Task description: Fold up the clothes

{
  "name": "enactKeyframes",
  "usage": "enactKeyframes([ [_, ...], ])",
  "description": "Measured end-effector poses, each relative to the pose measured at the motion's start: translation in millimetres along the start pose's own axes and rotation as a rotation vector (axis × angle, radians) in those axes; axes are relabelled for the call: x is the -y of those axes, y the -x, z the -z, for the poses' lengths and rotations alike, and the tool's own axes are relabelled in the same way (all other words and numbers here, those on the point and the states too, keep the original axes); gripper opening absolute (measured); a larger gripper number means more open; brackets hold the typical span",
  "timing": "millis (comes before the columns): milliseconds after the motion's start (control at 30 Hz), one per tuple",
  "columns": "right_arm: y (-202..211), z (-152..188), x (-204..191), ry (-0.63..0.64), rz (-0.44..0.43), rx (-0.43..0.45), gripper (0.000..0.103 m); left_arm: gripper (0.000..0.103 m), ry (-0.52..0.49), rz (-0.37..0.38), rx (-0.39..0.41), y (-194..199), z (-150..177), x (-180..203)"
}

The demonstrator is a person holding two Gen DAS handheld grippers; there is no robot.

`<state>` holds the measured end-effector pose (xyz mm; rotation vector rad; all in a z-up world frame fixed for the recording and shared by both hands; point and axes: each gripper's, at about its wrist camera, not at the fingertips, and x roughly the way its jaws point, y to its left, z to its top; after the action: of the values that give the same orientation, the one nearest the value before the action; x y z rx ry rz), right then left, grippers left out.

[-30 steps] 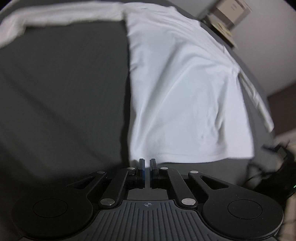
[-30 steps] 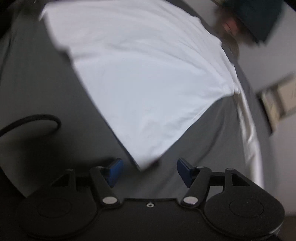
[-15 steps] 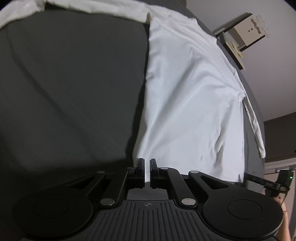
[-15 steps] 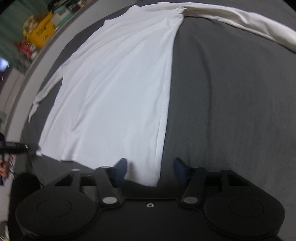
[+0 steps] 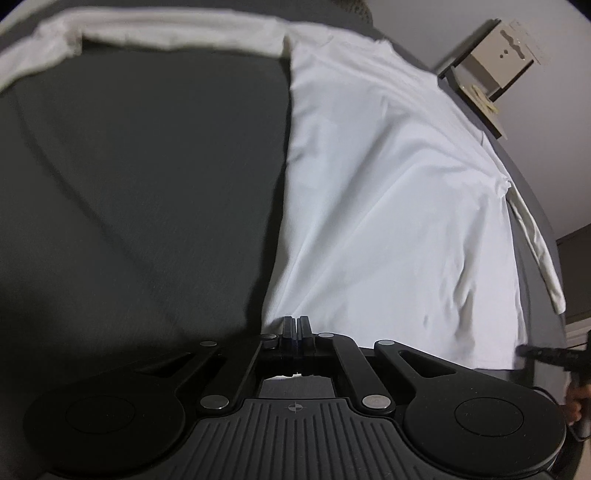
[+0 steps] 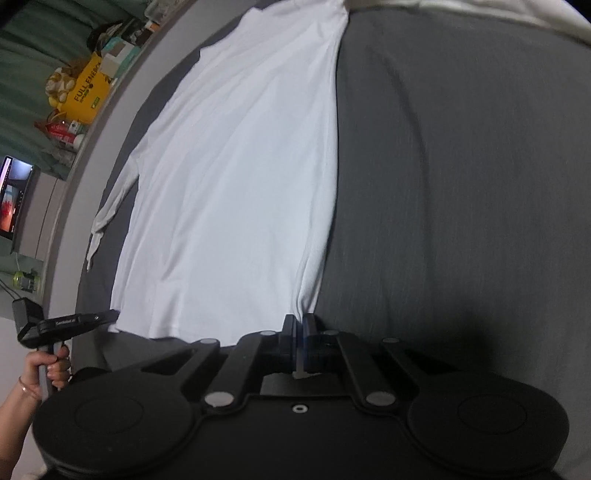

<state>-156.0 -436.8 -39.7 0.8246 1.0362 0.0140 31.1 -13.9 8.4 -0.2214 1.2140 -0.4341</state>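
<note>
A white long-sleeved shirt [image 5: 388, 192] lies flat on the dark grey bed cover [image 5: 147, 184], its hem toward me. One sleeve [image 5: 166, 33] stretches out along the far side and the other [image 5: 535, 240] lies beside the body. My left gripper [image 5: 297, 321] is shut on the hem's left corner, with white cloth showing behind the pads. In the right wrist view my right gripper [image 6: 299, 319] is shut on the shirt [image 6: 240, 166] at the hem's right corner, where the cloth bunches. Each gripper shows in the other's view: the right gripper [image 5: 546, 354] and the left gripper [image 6: 74, 319], the latter held by a hand [image 6: 48, 365].
A pale box on a small shelf [image 5: 495, 62] stands past the bed's far right corner. Beyond the bed's left edge in the right wrist view are a yellow box [image 6: 88, 88] among clutter, a lit screen [image 6: 14, 192] and a green curtain [image 6: 29, 55].
My right gripper swung and rolled over to the hem's corner, and its jaws went from wide open to shut on the cloth. My left gripper stayed shut at its corner.
</note>
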Motion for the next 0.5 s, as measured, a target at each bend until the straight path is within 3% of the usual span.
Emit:
enactKeyframes([
  [233, 70, -11, -12, 0.057, 0.038, 0.041, 0.003, 0.000, -0.078, -0.026, 0.028, 45, -11, -4],
  [333, 60, -12, -12, 0.059, 0.070, 0.005, 0.003, 0.001, -0.091, 0.004, 0.024, 43, -12, -6],
  [433, 35, -10, -5, 0.057, 0.114, -0.043, 0.004, 0.001, 0.000, 0.076, -0.008, 32, -12, -15],
  [500, 21, -9, 1, 0.056, 0.144, -0.070, 0.009, 0.001, 0.031, 0.085, -0.034, 26, -12, -17],
])
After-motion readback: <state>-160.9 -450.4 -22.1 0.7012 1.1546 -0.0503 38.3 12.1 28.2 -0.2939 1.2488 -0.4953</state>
